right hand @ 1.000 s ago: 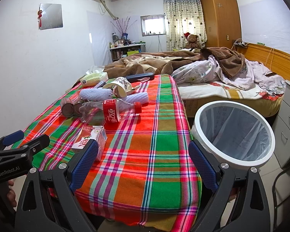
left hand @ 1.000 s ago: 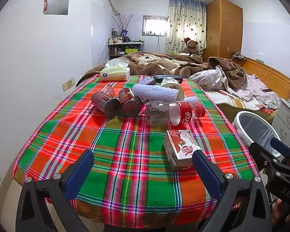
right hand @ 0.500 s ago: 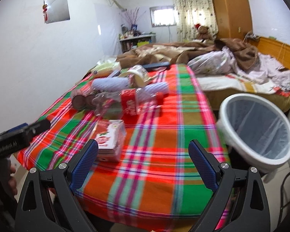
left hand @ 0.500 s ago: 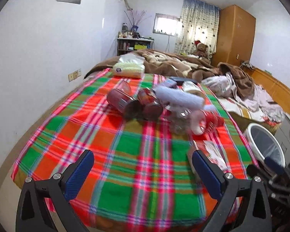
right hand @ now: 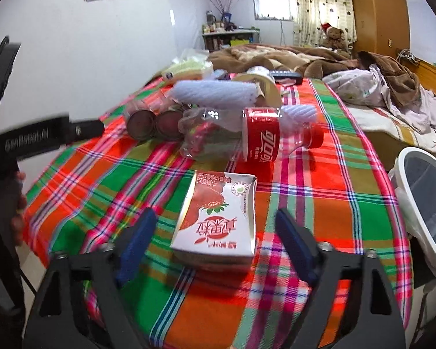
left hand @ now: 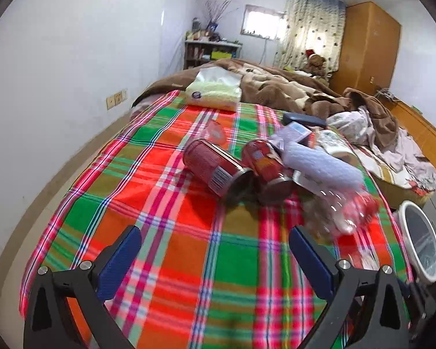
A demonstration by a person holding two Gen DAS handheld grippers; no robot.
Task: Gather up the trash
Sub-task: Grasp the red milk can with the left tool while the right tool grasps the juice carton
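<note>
Bedroom table under plaid cloth (right hand: 319,192); white bin (right hand: 424,203) beside its right edge; right gripper (right hand: 213,232) released around carton (right hand: 218,218), left gripper (left hand: 215,250) released.

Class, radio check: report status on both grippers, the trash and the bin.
Right gripper open, straddling the juice carton, not gripping. Left gripper open, empty. Bin beside table, nothing blocking.

White lettering "GenRobot.AI", motion-blurred, runs along the black body of the left gripper (right hand: 40,139), off to the left of the right gripper's fingers. Between those fingers, the drink carton (right hand: 218,218) shows red Chinese characters, upside down. Beyond the fingertips, the bottle (right hand: 247,136) carries white Chinese script on its red label.
</note>
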